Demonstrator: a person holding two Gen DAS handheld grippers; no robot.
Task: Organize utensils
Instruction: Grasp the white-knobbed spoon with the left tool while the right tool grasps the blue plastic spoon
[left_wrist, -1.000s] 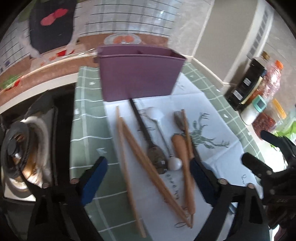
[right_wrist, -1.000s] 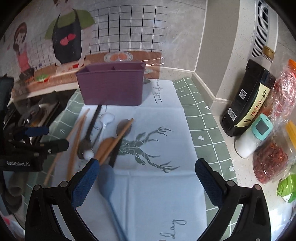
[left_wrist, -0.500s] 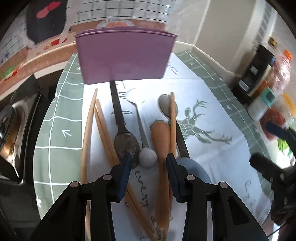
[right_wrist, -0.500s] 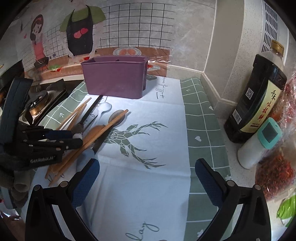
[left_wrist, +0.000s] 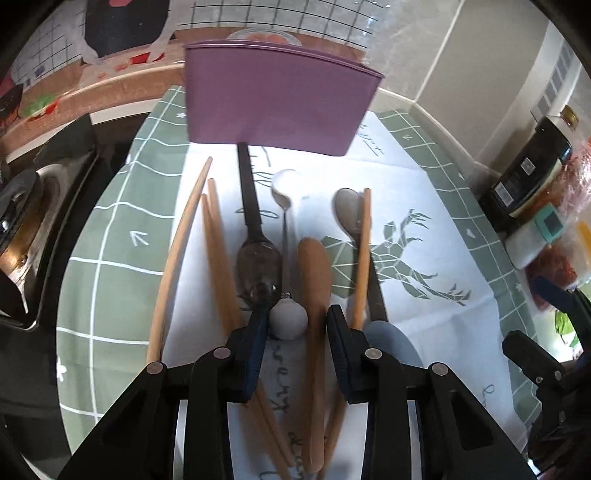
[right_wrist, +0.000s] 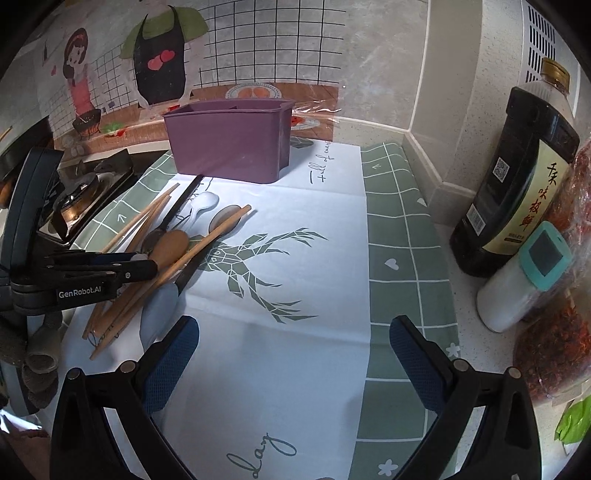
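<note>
One purple caddy (right_wrist: 229, 142) stands on the bench at the far edge of the white deer-print cloth (right_wrist: 295, 295); a divider shows at its rim, but what its compartments hold cannot be seen. Five spoons lie in front of it: a black-handled spoon (left_wrist: 255, 236), a white spoon with a ball end (left_wrist: 286, 258), a wooden spoon (left_wrist: 314, 280), a grey spoon (left_wrist: 347, 214) and a pale blue spoon (right_wrist: 159, 310). Four wooden chopsticks (left_wrist: 214, 251) lie among them, three at the left and one across the grey spoon. The left gripper (left_wrist: 295, 325) is down over the pile, its fingers narrow and closing around the white ball end and the wooden spoon's neck. The right gripper (right_wrist: 293, 347) hangs over bare cloth, fingers wide with nothing between them. At the right stand one dark sauce bottle (right_wrist: 513, 184) and one white shaker (right_wrist: 517, 288).
</note>
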